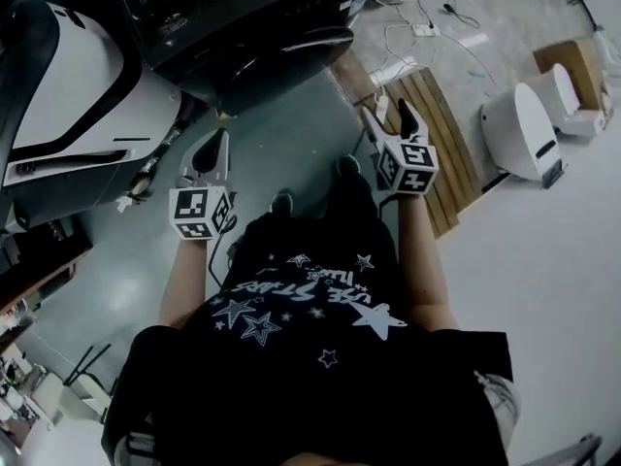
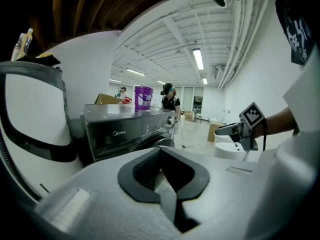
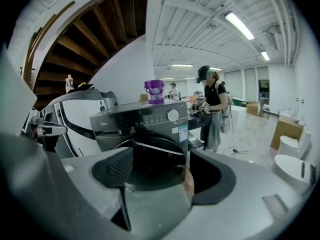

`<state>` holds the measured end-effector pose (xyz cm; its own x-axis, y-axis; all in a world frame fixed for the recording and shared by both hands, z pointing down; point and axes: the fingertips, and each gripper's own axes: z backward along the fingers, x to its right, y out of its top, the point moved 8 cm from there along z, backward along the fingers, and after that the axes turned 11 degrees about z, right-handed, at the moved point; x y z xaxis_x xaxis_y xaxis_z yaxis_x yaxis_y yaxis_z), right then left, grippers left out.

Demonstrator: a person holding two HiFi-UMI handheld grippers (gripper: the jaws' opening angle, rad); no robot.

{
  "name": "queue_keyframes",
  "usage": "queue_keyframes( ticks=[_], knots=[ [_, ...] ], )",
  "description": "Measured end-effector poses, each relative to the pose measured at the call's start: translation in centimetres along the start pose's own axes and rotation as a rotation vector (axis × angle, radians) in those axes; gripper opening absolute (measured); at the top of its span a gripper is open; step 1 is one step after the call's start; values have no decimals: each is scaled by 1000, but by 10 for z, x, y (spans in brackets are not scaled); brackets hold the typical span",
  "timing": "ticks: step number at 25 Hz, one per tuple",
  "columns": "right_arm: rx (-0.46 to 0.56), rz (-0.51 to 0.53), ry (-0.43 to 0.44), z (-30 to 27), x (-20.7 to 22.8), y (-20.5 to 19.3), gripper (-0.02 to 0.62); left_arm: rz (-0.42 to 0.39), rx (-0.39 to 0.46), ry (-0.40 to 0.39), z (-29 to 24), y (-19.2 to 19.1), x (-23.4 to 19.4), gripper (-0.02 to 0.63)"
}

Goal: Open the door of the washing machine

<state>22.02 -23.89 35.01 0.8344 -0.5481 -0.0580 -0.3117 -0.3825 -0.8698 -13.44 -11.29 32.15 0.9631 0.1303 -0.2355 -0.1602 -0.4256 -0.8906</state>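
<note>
A dark grey front-loading washing machine (image 1: 243, 17) stands ahead of me, its round door (image 1: 291, 56) closed as far as I can tell. My right gripper (image 1: 388, 113) hovers a short way off the machine's right front, open and empty. In the right gripper view the door (image 3: 150, 164) shows through the wide gap of that gripper (image 3: 160, 159). My left gripper (image 1: 215, 149) is held lower left of the door, shut on nothing, apart from the machine. In the left gripper view its pads (image 2: 160, 151) meet at the tips, with the washing machine (image 2: 125, 131) beyond and the right gripper (image 2: 222, 130) off to the right.
A large white appliance with a black band (image 1: 68, 95) stands just left of the washer. A wooden pallet (image 1: 437, 134), a white round device (image 1: 524, 129), a cardboard box (image 1: 577, 66) and cables (image 1: 427, 32) lie to the right. A purple tub (image 3: 155, 91) sits on the washer. A person (image 3: 215, 109) stands behind.
</note>
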Motion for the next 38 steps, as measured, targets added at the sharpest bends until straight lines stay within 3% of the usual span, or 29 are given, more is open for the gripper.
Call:
queue_keyframes(
  ticks=[7, 11, 14, 20, 30, 38],
  knots=[
    [-28, 84, 187, -69, 58, 6, 353, 47, -10, 181, -35, 6, 41, 12],
    [-50, 129, 280, -103, 87, 3, 353, 29, -18, 257, -58, 11, 69, 11],
    [-66, 172, 341, -130, 100, -1, 353, 25, -13, 304, -74, 11, 83, 12],
    [-118, 252, 454, -185, 108, -18, 353, 91, -13, 420, -90, -2, 94, 12],
    [-175, 466, 564, -283, 107, -44, 353, 136, -17, 525, -115, -34, 85, 12],
    [-139, 669, 606, -332, 96, -54, 353, 169, 9, 573, -134, -57, 80, 12]
  ],
)
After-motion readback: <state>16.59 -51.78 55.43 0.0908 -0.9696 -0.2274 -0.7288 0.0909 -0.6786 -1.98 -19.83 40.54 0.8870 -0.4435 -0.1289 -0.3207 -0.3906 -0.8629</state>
